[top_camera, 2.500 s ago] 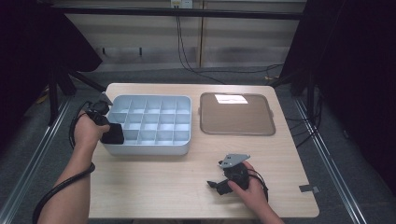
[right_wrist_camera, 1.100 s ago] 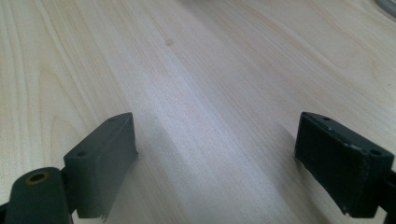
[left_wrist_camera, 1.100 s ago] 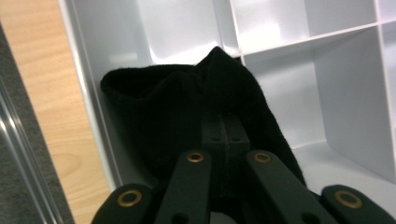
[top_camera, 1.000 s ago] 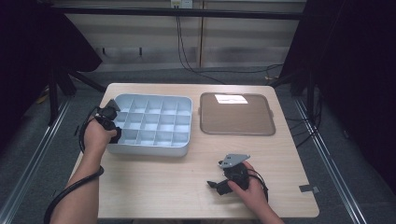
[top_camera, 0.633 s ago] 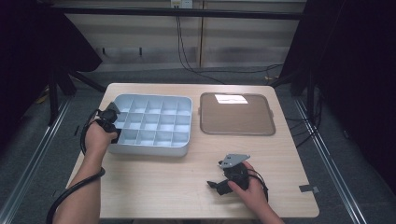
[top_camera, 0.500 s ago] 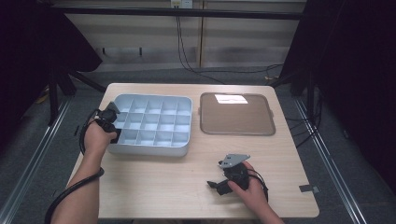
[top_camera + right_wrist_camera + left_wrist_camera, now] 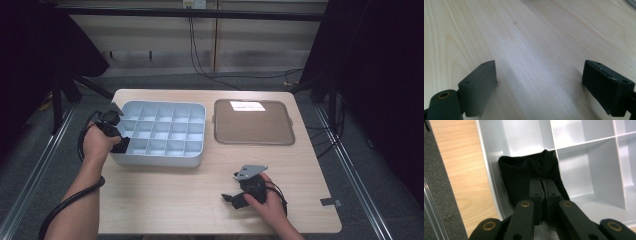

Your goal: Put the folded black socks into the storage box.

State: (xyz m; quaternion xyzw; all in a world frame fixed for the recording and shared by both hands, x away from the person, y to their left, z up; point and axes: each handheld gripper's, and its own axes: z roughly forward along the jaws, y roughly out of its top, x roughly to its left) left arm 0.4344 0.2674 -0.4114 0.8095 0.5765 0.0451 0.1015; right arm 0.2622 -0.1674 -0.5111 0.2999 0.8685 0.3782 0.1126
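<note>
Left hand-held gripper at the left end of the pale compartment tray, near the table's left edge, jaws pressed together on a black cloth bunched in a corner compartment against the tray wall. Right hand-held gripper low over bare wood near the table's front edge, jaws spread wide, nothing between. Brown tray toward the far right corner.

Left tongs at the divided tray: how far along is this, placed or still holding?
Done: the black cloth is down inside a corner compartment of the divided tray. In hand: the left tongs are shut on the cloth, not yet released. Left: open and pull out. The right tongs sit open over bare table, holding nothing. The brown tray looks empty, so nothing more seems queued.
</note>
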